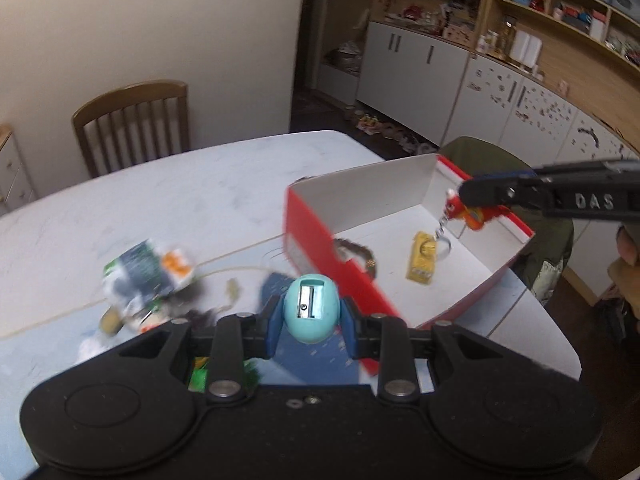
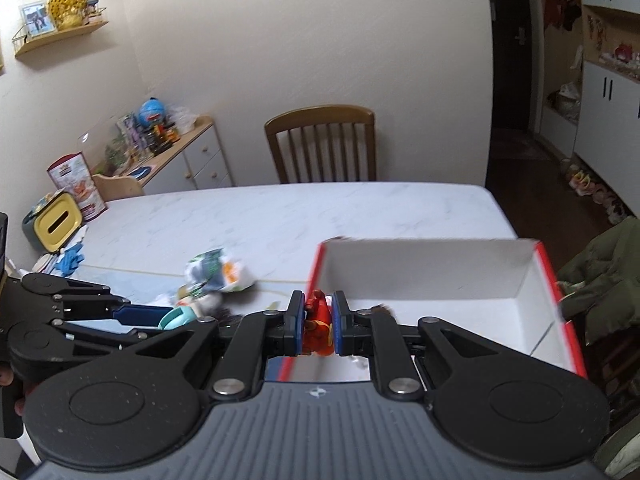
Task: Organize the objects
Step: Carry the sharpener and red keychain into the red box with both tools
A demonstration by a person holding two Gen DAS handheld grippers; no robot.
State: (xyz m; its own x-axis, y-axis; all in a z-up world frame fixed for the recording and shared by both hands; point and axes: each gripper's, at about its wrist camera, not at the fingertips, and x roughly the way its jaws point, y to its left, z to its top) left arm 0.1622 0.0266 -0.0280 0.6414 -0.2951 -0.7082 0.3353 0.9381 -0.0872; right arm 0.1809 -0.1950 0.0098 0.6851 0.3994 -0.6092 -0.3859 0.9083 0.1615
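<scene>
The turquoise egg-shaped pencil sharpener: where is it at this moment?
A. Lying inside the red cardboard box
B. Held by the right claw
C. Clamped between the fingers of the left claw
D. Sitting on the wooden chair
C: the turquoise egg-shaped pencil sharpener sits pinched in the left claw, outside the red cardboard box, while the right claw grips a small red figure keychain.
</scene>
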